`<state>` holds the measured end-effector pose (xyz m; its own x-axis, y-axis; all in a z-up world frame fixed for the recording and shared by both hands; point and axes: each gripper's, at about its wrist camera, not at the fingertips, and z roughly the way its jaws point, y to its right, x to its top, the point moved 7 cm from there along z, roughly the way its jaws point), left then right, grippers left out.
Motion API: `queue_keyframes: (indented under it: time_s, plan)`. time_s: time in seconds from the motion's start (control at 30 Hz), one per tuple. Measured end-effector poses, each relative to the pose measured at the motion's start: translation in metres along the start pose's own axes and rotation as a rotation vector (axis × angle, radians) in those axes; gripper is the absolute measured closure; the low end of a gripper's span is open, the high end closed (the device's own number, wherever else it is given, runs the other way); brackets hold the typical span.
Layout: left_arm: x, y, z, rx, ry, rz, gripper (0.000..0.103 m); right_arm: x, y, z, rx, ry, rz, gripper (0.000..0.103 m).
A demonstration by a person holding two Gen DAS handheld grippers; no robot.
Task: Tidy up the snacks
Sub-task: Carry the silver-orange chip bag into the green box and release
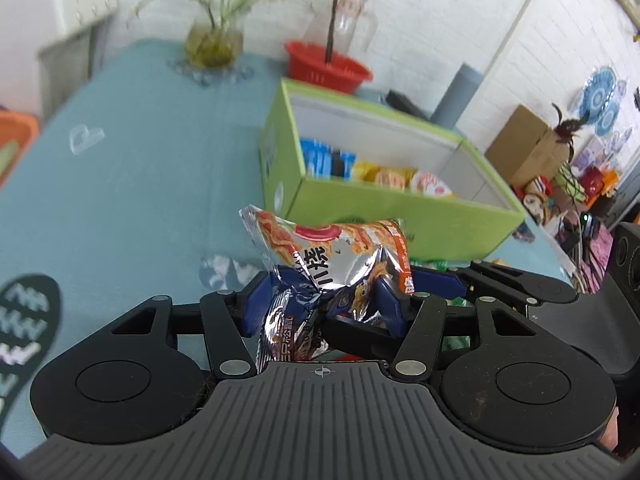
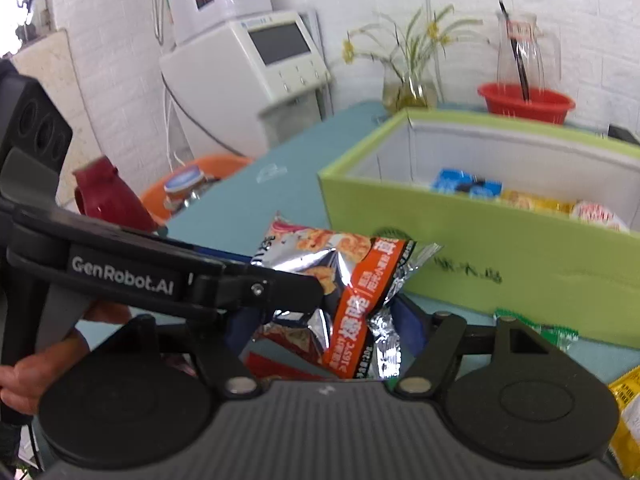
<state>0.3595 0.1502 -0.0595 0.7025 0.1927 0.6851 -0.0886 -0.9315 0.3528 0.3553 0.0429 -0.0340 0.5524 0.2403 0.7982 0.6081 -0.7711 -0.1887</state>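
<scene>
A silver and orange snack packet [image 1: 320,264] is held above the teal table. My left gripper [image 1: 320,300] is shut on its lower part, with blue fingers [image 1: 260,300] on both sides. The same packet [image 2: 340,280] shows in the right wrist view, where my right gripper [image 2: 324,320] also closes on it and the left gripper's black arm [image 2: 160,276] crosses from the left. A green box [image 1: 360,204] with a white inside stands just beyond, holding blue, yellow and white-red snack packs [image 1: 376,172]. The box also shows in the right wrist view [image 2: 480,256].
A red basket [image 1: 326,66], a glass jug [image 1: 344,12] and a vase with a plant [image 1: 212,40] stand at the table's far end. A green packet [image 2: 536,326] and a yellow packet [image 2: 628,412] lie near the box. An orange bin [image 2: 192,184] sits beside the table.
</scene>
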Motion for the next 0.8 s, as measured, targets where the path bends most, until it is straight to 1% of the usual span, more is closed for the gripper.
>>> queue_keyframes:
  time_s: [0.07,0.13,0.17,0.23,0.3,0.37,0.47,0.57,0.67,0.8]
  plan:
    - [0.011,0.005,-0.019,0.020,0.054,0.015,0.063,0.014,-0.010,-0.010,-0.006,0.057,-0.028,0.031]
    - [0.021,0.010,-0.032,0.032,0.091,0.026,0.063,0.027,-0.014,-0.016,0.001,0.098,-0.030,0.031]
    - [0.024,0.013,-0.034,0.035,0.101,0.036,0.063,0.031,-0.013,-0.018,0.006,0.108,-0.023,0.031]
    - [0.027,0.018,-0.032,0.031,0.095,0.038,0.062,0.033,-0.008,-0.021,0.003,0.112,-0.005,0.031]
    - [0.031,0.026,-0.022,0.022,0.082,0.051,0.062,0.032,0.002,-0.023,-0.025,0.113,0.007,0.031]
    - [0.043,0.037,-0.010,0.000,0.076,0.065,0.062,0.037,0.017,-0.026,-0.062,0.121,0.016,0.031]
    - [0.074,0.054,0.010,-0.035,0.089,0.094,0.062,0.061,0.049,-0.029,-0.098,0.135,0.036,0.031]
    - [0.103,0.062,0.031,-0.045,0.094,0.108,0.062,0.087,0.077,-0.021,-0.119,0.131,0.049,0.031]
    - [0.119,0.059,0.054,-0.034,0.078,0.107,0.061,0.098,0.098,-0.003,-0.125,0.104,0.062,0.031]
    - [0.120,0.046,0.083,-0.020,0.033,0.095,0.061,0.092,0.111,0.022,-0.130,0.053,0.064,0.031]
